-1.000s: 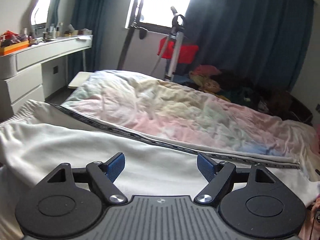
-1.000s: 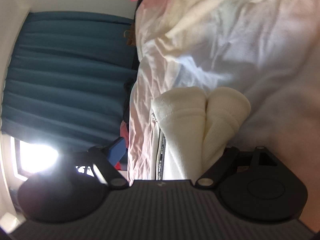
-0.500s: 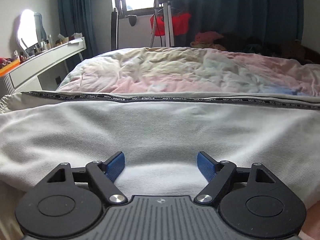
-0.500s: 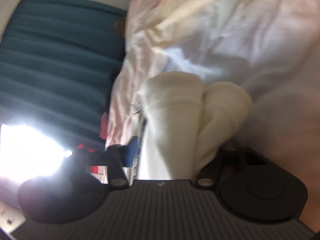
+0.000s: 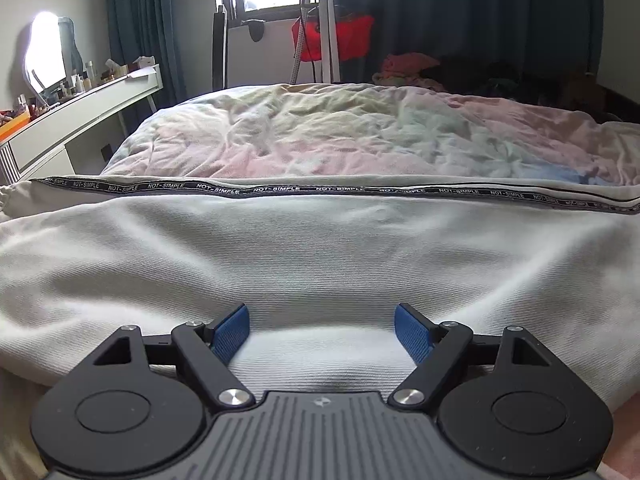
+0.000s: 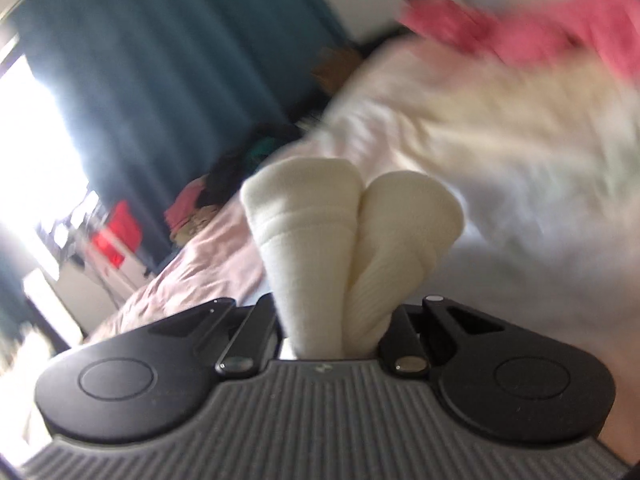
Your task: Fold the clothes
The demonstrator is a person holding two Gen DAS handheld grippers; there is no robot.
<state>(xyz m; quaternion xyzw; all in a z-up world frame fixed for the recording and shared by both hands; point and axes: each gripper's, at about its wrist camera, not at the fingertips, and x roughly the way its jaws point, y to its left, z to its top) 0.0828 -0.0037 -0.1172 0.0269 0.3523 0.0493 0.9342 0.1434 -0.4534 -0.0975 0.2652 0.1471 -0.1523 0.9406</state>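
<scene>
rumpled pastel bedspread (image 5: 320, 136) carries cream knit trousers (image 5: 320, 248); cuffs (image 6: 348, 240) are pinched by right gripper (image 6: 334, 344), left gripper (image 5: 322, 330) is spread, fold-over judged next.

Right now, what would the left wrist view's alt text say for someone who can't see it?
An open two-fingered claw rests low over cream trousers with a black lettered stripe, spread across a bed's pastel duvet. Behind are a white dressing table and dark curtains.
</scene>
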